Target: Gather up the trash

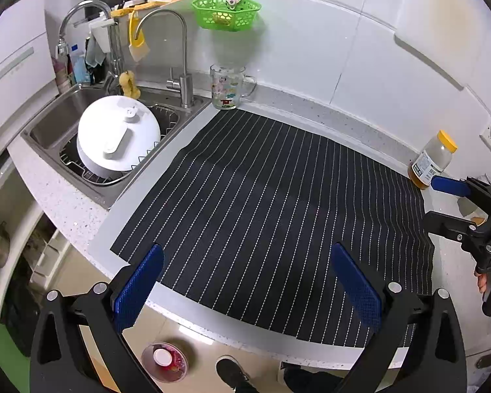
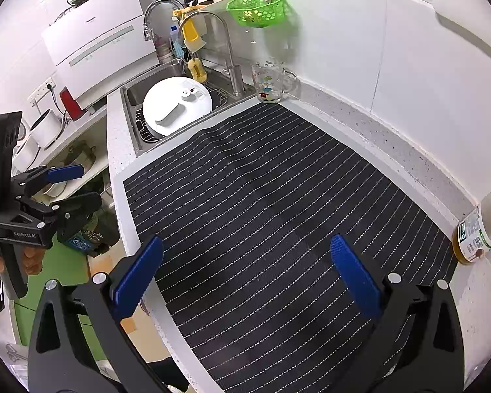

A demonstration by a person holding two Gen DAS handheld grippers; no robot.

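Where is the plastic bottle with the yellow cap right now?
The clear plastic bottle with the yellow cap stands upright on the pale speckled counter at the far right, by the white wall, just off the striped black mat's right edge.

Bright, even indoor light fills both views. The green basket [image 1: 226,13] casts a soft shadow down the white wall [image 1: 327,49]. Fisheye distortion bends the surface edges, corners fall black, and focus stays mostly sharp.

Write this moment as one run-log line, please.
left gripper: open, empty | right gripper: open, empty | striped mat: bare | bottle: upright, untouched
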